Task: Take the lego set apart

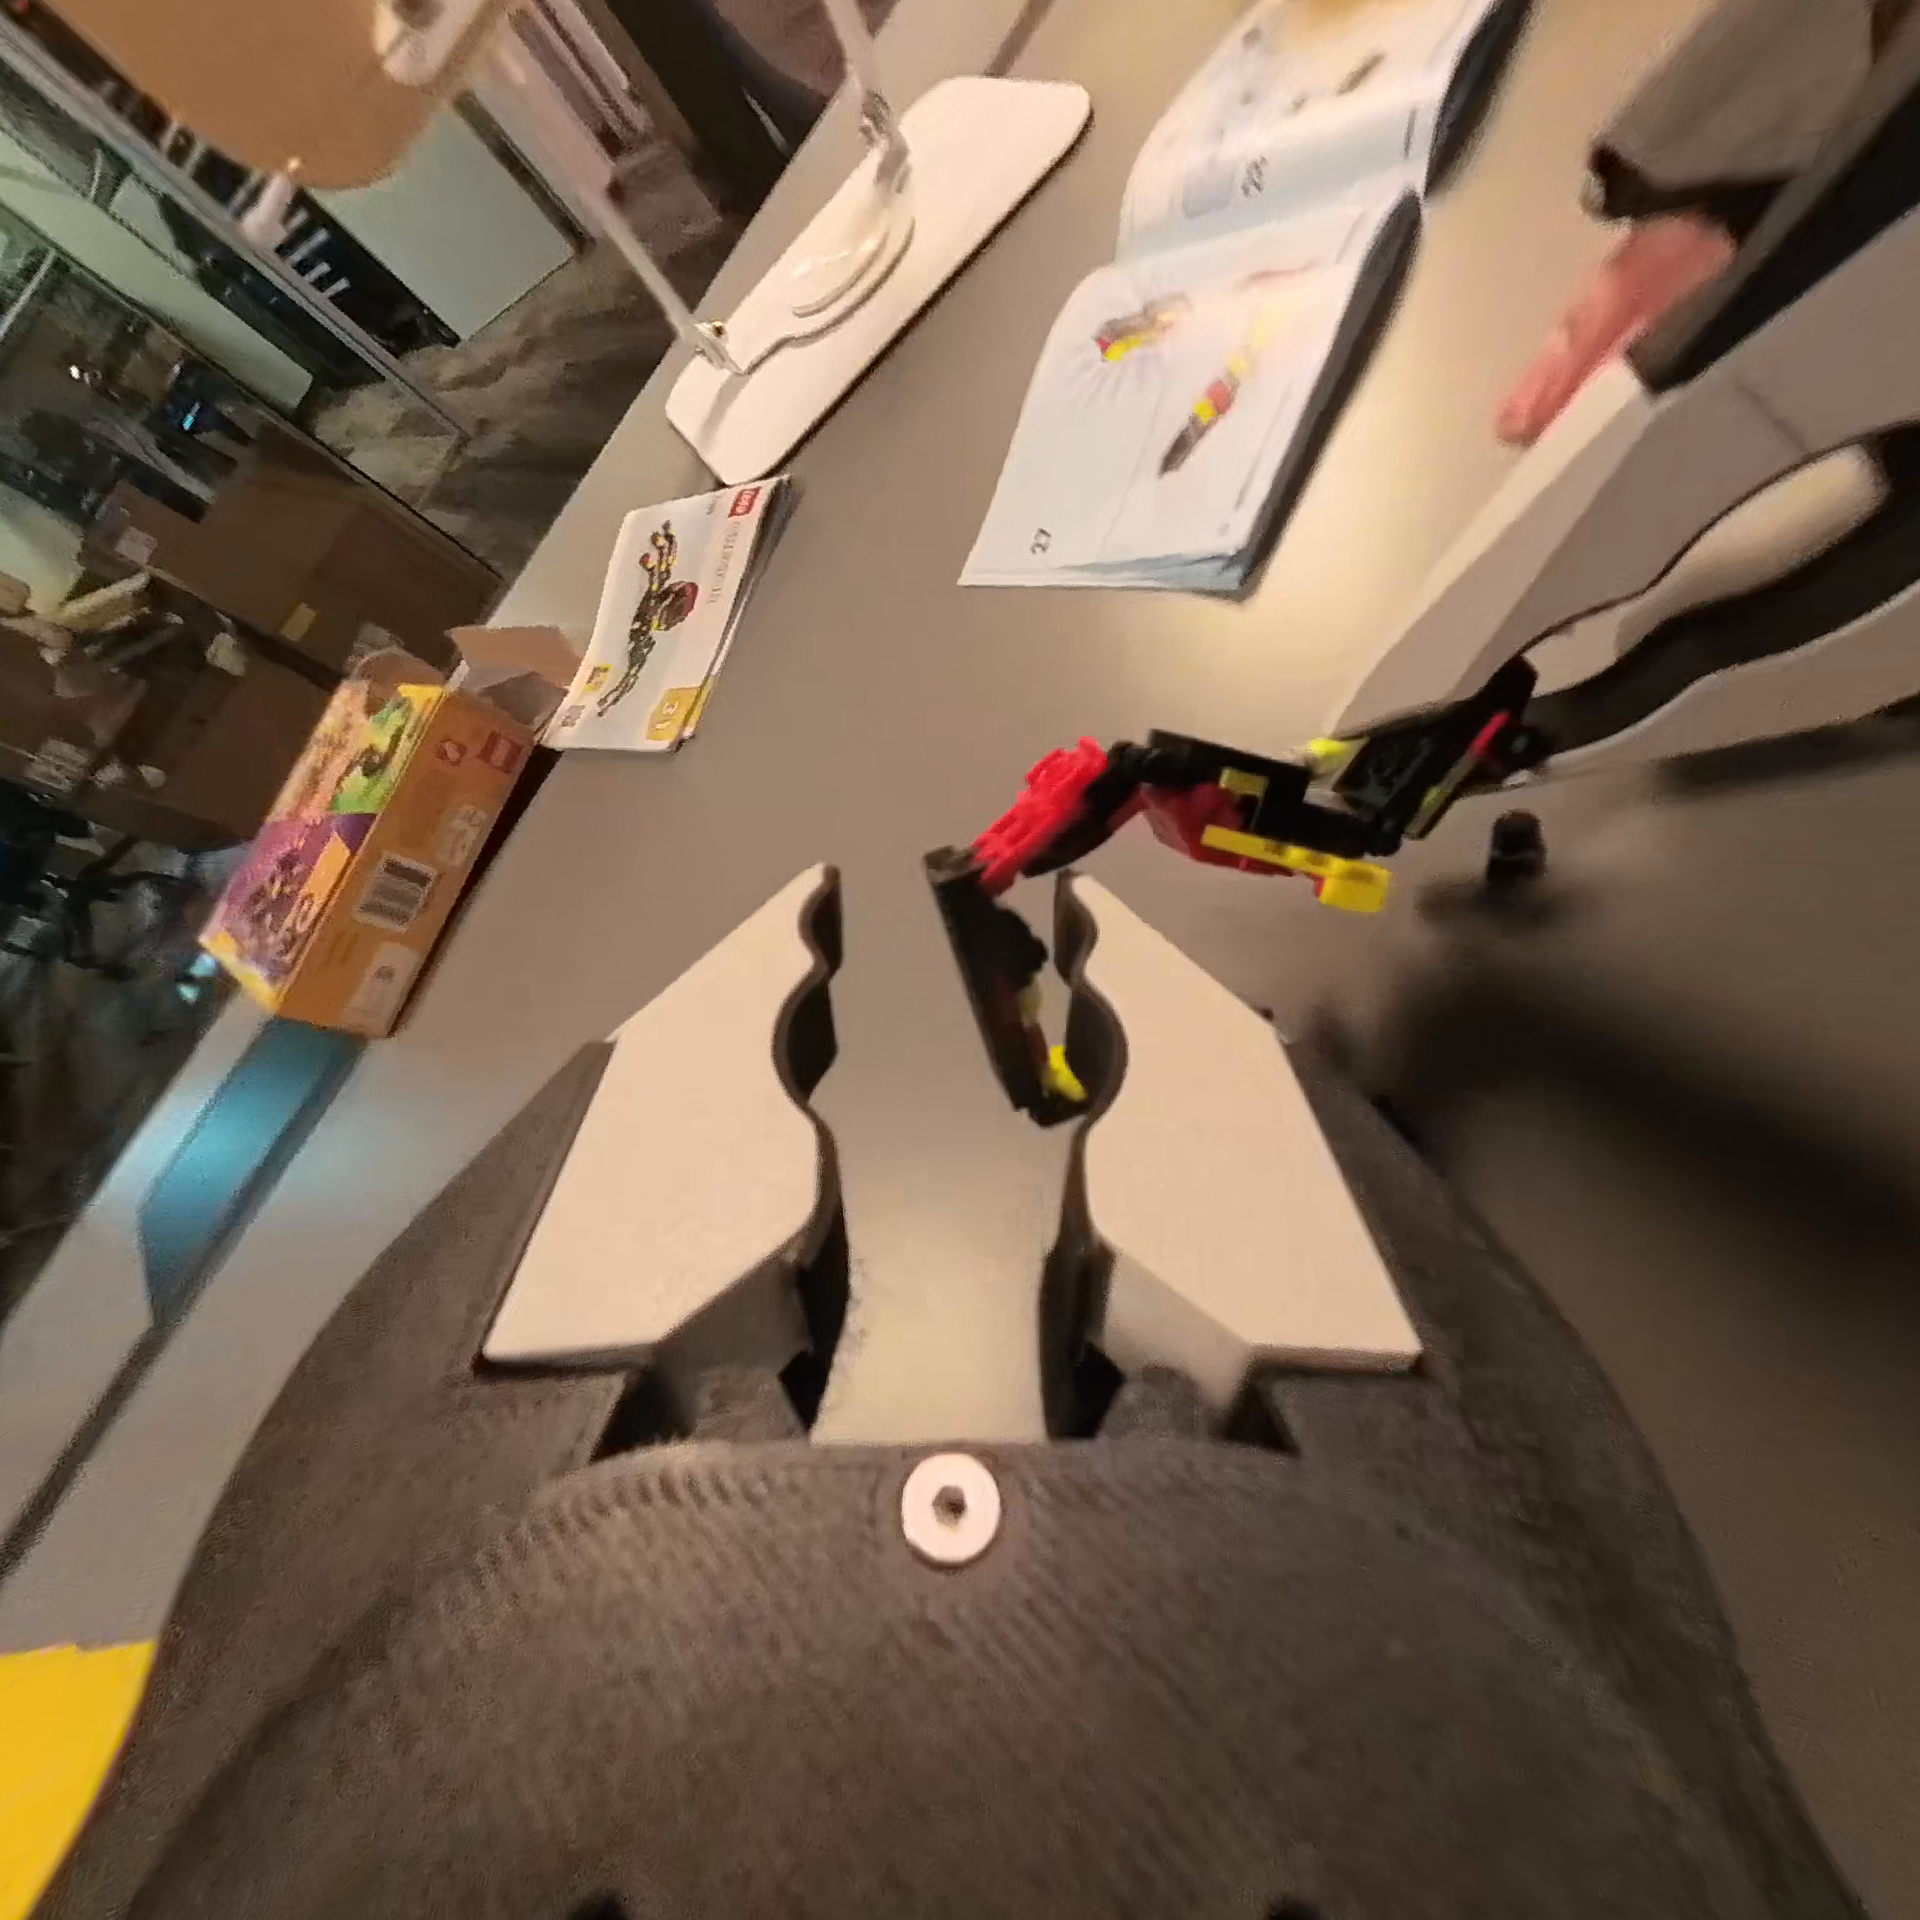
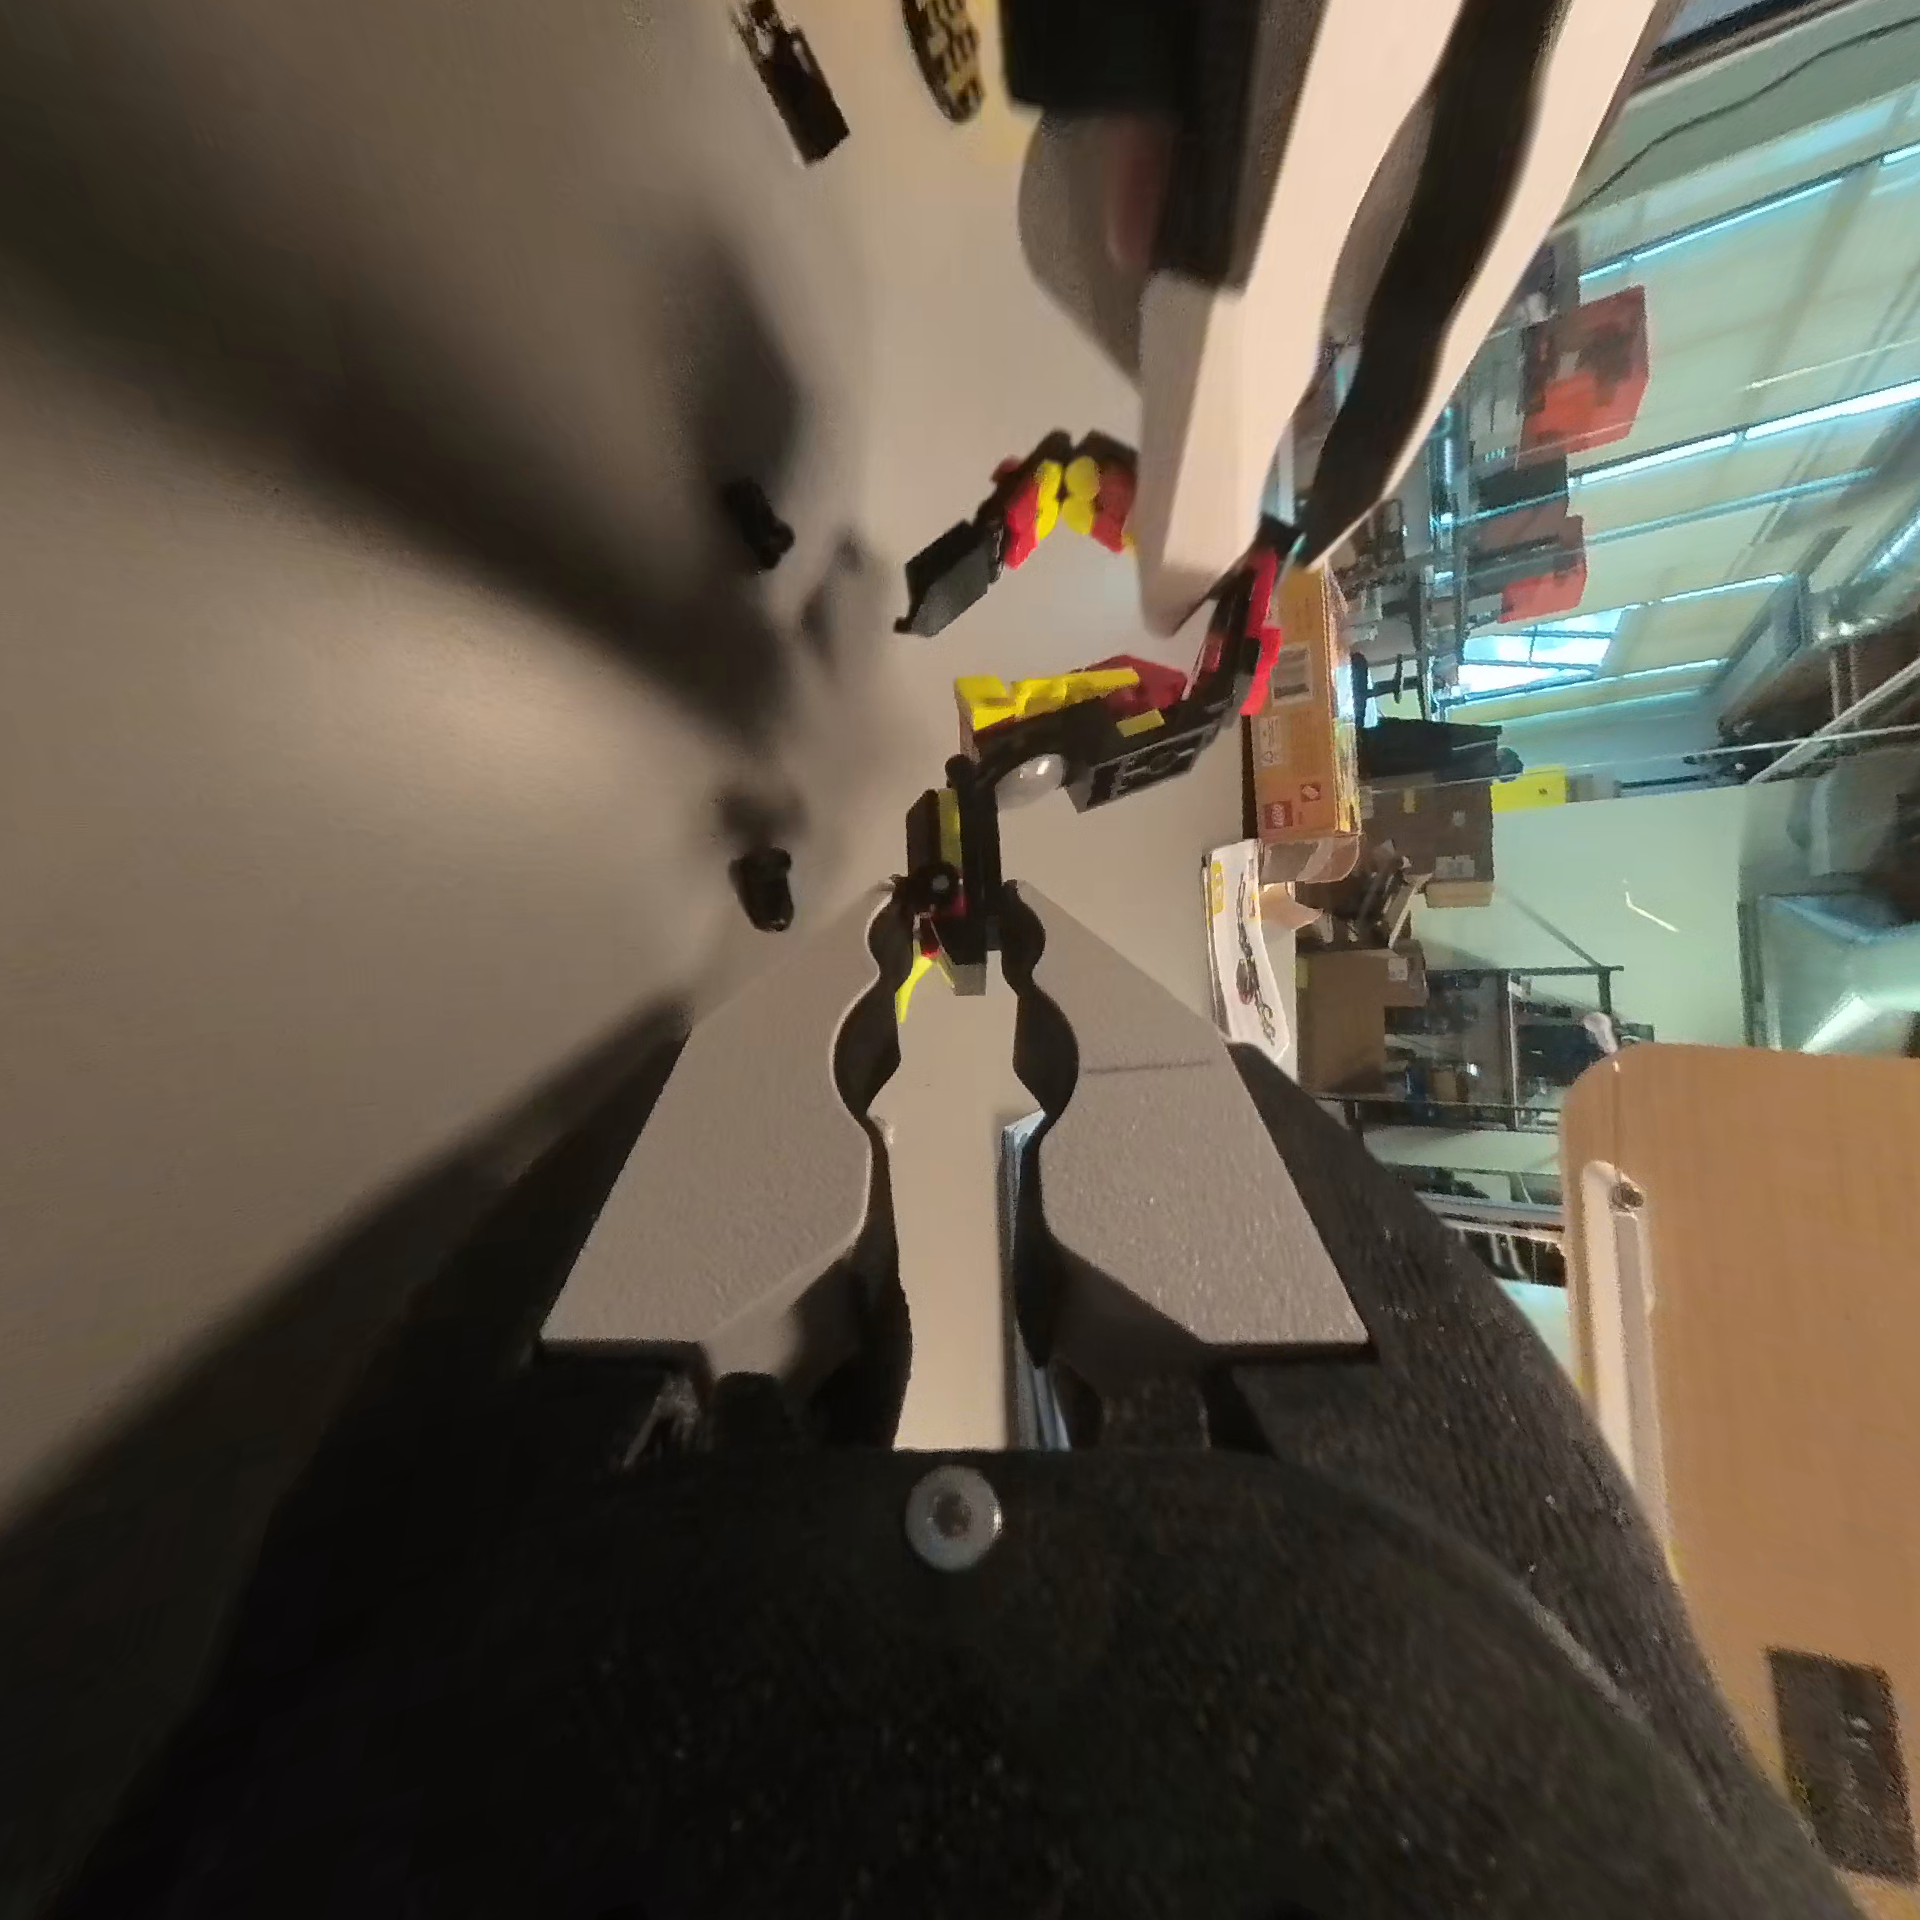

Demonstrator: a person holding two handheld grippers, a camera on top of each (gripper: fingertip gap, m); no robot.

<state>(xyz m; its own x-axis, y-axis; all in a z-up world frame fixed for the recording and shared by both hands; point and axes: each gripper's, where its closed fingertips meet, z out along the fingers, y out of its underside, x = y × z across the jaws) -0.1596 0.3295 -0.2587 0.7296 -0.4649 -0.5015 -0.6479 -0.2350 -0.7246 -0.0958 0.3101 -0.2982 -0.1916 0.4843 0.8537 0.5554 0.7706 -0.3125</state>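
A black, red and yellow lego model [image 1: 1226,821] hangs in the air between my two grippers above the grey table [image 1: 727,810]. My right gripper [image 2: 951,920] is shut on its black and yellow end [image 2: 956,883]; it also shows in the left wrist view [image 1: 1455,764]. My left gripper [image 1: 945,904] is open. The model's other end, a black plate [image 1: 987,987] below a red claw [image 1: 1049,805], lies against the inside of the right-hand finger, clear of the left-hand finger [image 1: 821,935]. A separate black, red and yellow chunk [image 2: 1029,520] lies on the table.
Small black loose parts [image 2: 764,883] [image 2: 758,520] [image 1: 1517,842] lie on the table. An open instruction book [image 1: 1195,416], a closed booklet [image 1: 665,623], an orange lego box [image 1: 364,862] and a white lamp base [image 1: 873,281] stand farther off, near the table's left edge.
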